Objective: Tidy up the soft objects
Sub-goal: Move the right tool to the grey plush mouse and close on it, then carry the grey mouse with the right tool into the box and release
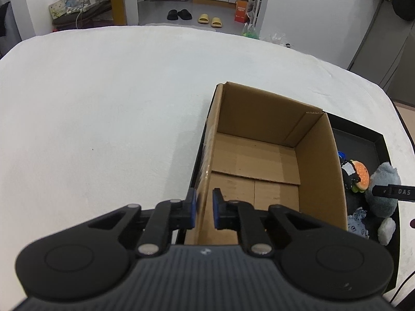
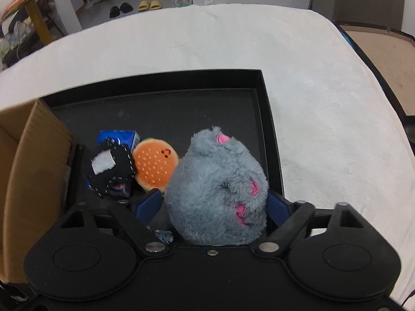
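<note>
An empty brown cardboard box [image 1: 259, 140] stands in a black tray [image 1: 363, 140] on the white cloth. My left gripper [image 1: 205, 208] is shut on the box's left wall. My right gripper [image 2: 215, 204] is shut on a grey plush animal [image 2: 218, 186] with pink paws, inside the tray [image 2: 181, 83]; it also shows in the left wrist view [image 1: 384, 189]. Beside it lie an orange burger plush [image 2: 155, 165], a black stitched plush [image 2: 111, 168] and a blue carton [image 2: 119, 137].
A light-blue fuzzy toy [image 1: 359, 223] and a pale lump [image 1: 386, 230] lie in the tray's near end. The white cloth [image 1: 103, 103] covers the table to the left and far side. Slippers and clutter are on the floor beyond.
</note>
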The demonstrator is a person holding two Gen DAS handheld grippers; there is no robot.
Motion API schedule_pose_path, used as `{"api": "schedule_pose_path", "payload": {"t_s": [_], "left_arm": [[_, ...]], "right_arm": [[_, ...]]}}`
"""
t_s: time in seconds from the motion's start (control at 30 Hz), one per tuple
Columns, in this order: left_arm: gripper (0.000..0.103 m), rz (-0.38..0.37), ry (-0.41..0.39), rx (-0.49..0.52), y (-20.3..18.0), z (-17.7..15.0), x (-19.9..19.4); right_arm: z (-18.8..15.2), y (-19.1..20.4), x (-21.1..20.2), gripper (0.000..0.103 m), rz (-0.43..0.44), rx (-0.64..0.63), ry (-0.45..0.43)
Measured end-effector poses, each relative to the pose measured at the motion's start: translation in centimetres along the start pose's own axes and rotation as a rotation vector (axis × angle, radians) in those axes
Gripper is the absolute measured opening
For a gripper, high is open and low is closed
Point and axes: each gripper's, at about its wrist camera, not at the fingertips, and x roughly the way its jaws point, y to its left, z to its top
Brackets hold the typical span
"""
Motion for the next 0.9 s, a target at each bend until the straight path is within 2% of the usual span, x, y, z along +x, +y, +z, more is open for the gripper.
{"api": "schedule_pose_path", "payload": {"t_s": [0.1, 0.2, 0.5, 0.9], "left_arm": [[0.008, 0.000, -0.019, 0.006, 0.1, -0.6, 0.3], [0.008, -0.015, -0.032, 0.000, 0.3, -0.9, 0.2], [0.008, -0.058, -0.052, 0.007, 0.6, -1.2, -0.6], [0.008, -0.108, -0.047, 0.012, 1.0, -1.2, -1.0]], "right_arm": [[-0.7, 0.0, -0.2, 0.067, 0.003, -0.035, -0.017], [-1.0, -0.2, -0.9, 0.063, 0.019, -0.034, -0.026], [-1.7, -0.4, -4.7, 0.062, 0.033, -0.033, -0.082], [-1.0, 3.3, -9.8, 0.062, 0.075, -0.115, -0.161]]}}
